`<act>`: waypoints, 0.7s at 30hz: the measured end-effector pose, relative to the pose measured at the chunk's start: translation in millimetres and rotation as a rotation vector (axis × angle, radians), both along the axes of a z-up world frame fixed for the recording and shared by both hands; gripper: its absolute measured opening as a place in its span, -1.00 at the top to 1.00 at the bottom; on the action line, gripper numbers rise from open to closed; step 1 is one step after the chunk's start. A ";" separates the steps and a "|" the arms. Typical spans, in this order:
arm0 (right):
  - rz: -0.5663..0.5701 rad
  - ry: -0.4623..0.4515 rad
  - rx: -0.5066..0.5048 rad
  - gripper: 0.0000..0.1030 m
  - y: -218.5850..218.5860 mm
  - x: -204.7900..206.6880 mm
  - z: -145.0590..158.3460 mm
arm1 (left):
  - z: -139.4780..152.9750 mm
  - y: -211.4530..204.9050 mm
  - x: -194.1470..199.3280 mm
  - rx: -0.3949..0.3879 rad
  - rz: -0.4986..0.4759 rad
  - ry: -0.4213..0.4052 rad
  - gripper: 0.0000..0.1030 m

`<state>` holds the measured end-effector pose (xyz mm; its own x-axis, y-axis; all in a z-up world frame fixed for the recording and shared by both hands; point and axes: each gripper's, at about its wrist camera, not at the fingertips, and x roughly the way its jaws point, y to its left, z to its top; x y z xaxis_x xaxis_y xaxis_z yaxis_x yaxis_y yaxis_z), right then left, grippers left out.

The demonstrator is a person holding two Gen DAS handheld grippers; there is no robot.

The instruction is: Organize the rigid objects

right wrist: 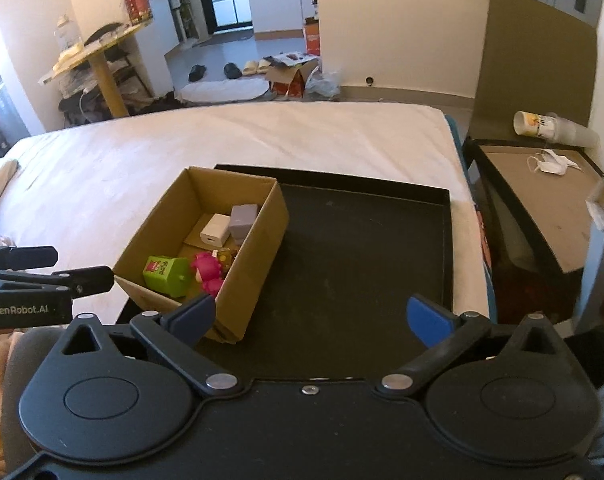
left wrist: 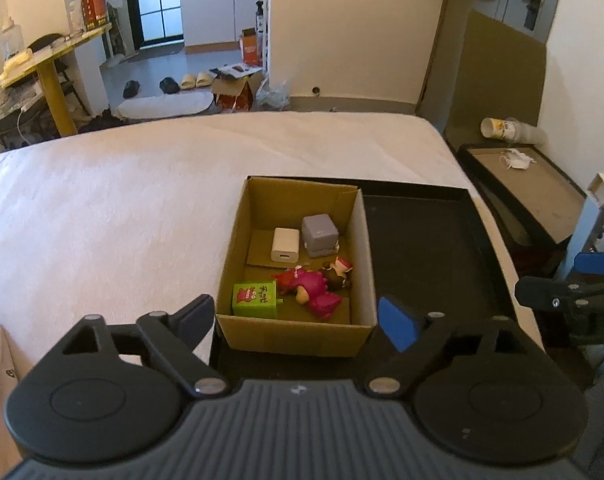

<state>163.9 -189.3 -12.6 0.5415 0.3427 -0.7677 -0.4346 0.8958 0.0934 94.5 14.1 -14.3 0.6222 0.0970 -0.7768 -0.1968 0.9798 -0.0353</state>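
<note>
Both tongs stand wide with nothing between them: the left tongs (left wrist: 296, 318) hang over the near wall of the one cardboard box (left wrist: 262, 334), the right tongs (right wrist: 311, 316) over the bare floor of the one black tray (right wrist: 361, 240). Inside the box lie one green toy box (left wrist: 254, 299), one pink figure (left wrist: 309, 286), one white charger (left wrist: 285, 245) and one grey cube (left wrist: 319, 235). The box fills the tray's left end; the tray sits on the white bed (left wrist: 122, 200), close to its right edge.

White bed (left wrist: 142, 200), black tray (left wrist: 421, 240) on it
</note>
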 end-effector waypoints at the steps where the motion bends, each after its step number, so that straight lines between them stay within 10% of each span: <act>1: -0.005 -0.006 0.006 -1.00 -1.2 -3.8 2.8 | 2.4 -0.3 -2.6 0.000 -0.002 -0.004 -0.74; 21: -0.167 -0.081 0.111 -1.00 -32.5 -65.1 41.9 | 53.2 2.2 -62.6 -0.029 -0.032 -0.129 -0.82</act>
<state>98.8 -221.7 29.3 0.6564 0.3232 -0.6817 -0.2908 0.9422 0.1668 31.9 16.3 38.9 0.7192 0.0545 -0.6926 -0.1578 0.9837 -0.0864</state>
